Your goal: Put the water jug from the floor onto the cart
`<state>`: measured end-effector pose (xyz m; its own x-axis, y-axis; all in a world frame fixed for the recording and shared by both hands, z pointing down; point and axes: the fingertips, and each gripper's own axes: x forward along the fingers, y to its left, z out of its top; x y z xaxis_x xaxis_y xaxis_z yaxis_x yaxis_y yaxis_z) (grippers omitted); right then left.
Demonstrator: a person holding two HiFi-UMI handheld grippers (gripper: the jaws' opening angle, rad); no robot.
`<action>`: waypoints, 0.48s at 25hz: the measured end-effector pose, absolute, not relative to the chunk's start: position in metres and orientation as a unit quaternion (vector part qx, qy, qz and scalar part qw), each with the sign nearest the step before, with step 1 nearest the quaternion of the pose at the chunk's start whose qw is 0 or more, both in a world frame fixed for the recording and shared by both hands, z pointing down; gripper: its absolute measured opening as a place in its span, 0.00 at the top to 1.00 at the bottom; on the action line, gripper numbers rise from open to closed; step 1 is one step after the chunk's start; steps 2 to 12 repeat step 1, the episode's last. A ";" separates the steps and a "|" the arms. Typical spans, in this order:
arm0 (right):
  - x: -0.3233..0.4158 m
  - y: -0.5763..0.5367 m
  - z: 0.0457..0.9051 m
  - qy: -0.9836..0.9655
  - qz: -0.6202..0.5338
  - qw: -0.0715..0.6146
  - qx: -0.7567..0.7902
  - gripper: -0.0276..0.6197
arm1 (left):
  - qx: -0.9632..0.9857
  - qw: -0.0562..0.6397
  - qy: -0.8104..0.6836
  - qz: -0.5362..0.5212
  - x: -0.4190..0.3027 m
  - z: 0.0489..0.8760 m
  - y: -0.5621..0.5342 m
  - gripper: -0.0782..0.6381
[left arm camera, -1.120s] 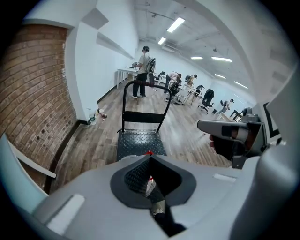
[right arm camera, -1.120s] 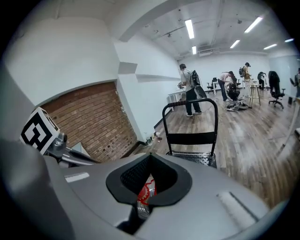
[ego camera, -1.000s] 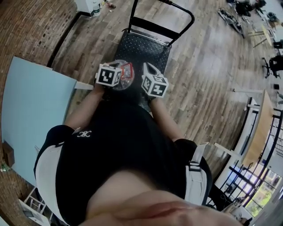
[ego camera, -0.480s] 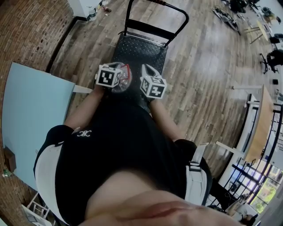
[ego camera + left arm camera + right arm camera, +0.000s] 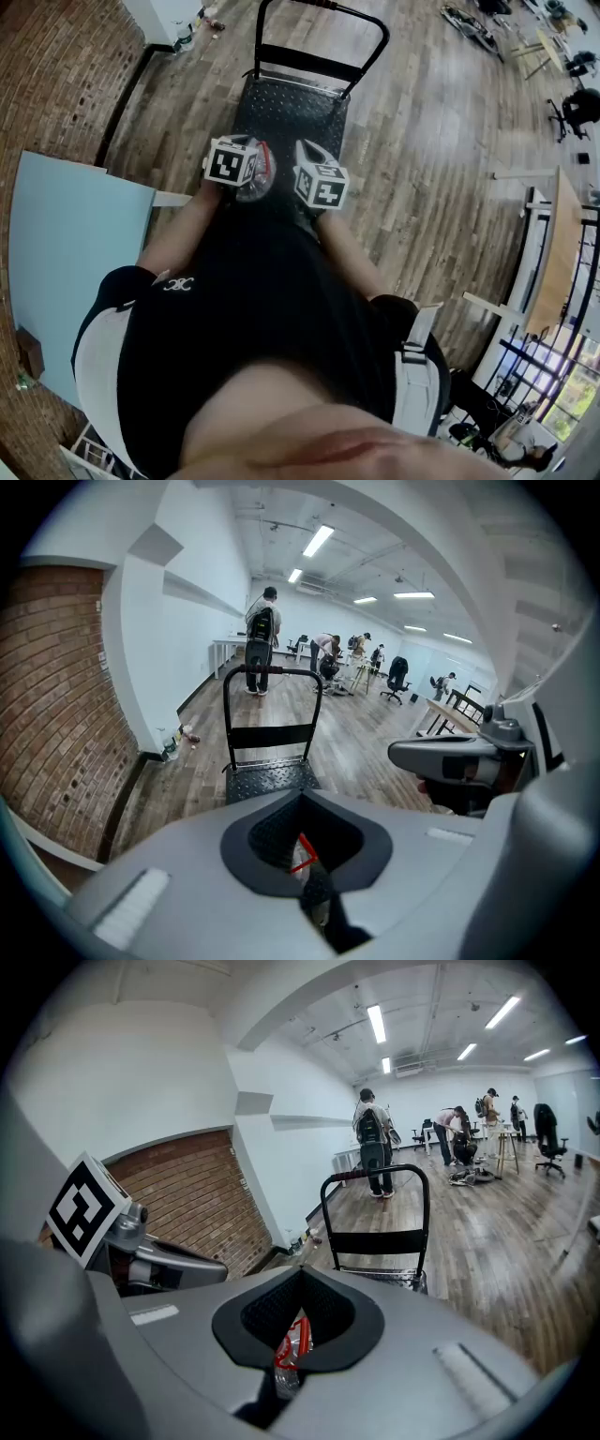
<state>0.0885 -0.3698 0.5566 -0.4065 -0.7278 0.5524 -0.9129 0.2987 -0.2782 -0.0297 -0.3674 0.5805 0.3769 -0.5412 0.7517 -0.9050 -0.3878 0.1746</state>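
The water jug (image 5: 255,173) is clear plastic with a red label and hangs off the floor between my two grippers, at the near end of the cart's deck. The cart (image 5: 295,108) is a black studded platform with a black push handle at its far end. My left gripper (image 5: 242,161) and right gripper (image 5: 314,173) are both shut on the top of the jug, side by side. In the left gripper view only a red strip of the jug (image 5: 302,853) shows through the shut jaws, with the cart (image 5: 267,782) ahead. The right gripper view shows the jug's red label (image 5: 289,1346) and the cart (image 5: 394,1279).
A light blue tabletop (image 5: 75,253) lies to the left, beside a brick wall (image 5: 56,66). Bottles (image 5: 183,33) stand at the wall's foot beyond the cart. Wooden desks (image 5: 553,272) line the right side. Several people (image 5: 260,639) stand far down the room on the wood floor.
Both grippers and the jug have edged forward toward the cart; the cart sits a little nearer and more to the left in the head view. Both grips are unchanged.
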 end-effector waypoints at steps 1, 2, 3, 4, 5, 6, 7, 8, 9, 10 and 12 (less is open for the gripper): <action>0.089 -0.371 0.557 -0.789 0.284 0.164 0.519 0.94 | 0.775 0.296 -0.466 0.307 -0.029 0.580 -0.369 0.89; 0.089 -0.371 0.557 -0.789 0.284 0.164 0.519 0.94 | 0.775 0.296 -0.466 0.307 -0.029 0.580 -0.369 0.89; 0.089 -0.371 0.557 -0.789 0.284 0.164 0.519 0.94 | 0.775 0.296 -0.466 0.307 -0.029 0.580 -0.369 0.89; 0.089 -0.371 0.557 -0.789 0.284 0.164 0.519 0.94 | 0.775 0.296 -0.466 0.307 -0.029 0.580 -0.369 0.89; 0.089 -0.371 0.557 -0.789 0.284 0.164 0.519 0.94 | 0.775 0.296 -0.466 0.307 -0.029 0.580 -0.369 0.89; 0.089 -0.371 0.557 -0.789 0.284 0.164 0.519 0.94 | 0.775 0.296 -0.466 0.307 -0.029 0.580 -0.369 0.89; 0.089 -0.371 0.557 -0.789 0.284 0.164 0.519 0.94 | 0.775 0.296 -0.466 0.307 -0.029 0.580 -0.369 0.89; 0.089 -0.371 0.557 -0.789 0.284 0.164 0.519 0.94 | 0.775 0.296 -0.466 0.307 -0.029 0.580 -0.369 0.89; 0.089 -0.371 0.557 -0.789 0.284 0.164 0.519 0.94 | 0.775 0.296 -0.466 0.307 -0.029 0.580 -0.369 0.89; 0.089 -0.371 0.557 -0.789 0.284 0.164 0.519 0.94 | 0.775 0.296 -0.466 0.307 -0.029 0.580 -0.369 0.89; 0.089 -0.371 0.557 -0.789 0.284 0.164 0.519 0.94 | 0.775 0.296 -0.466 0.307 -0.029 0.580 -0.369 0.89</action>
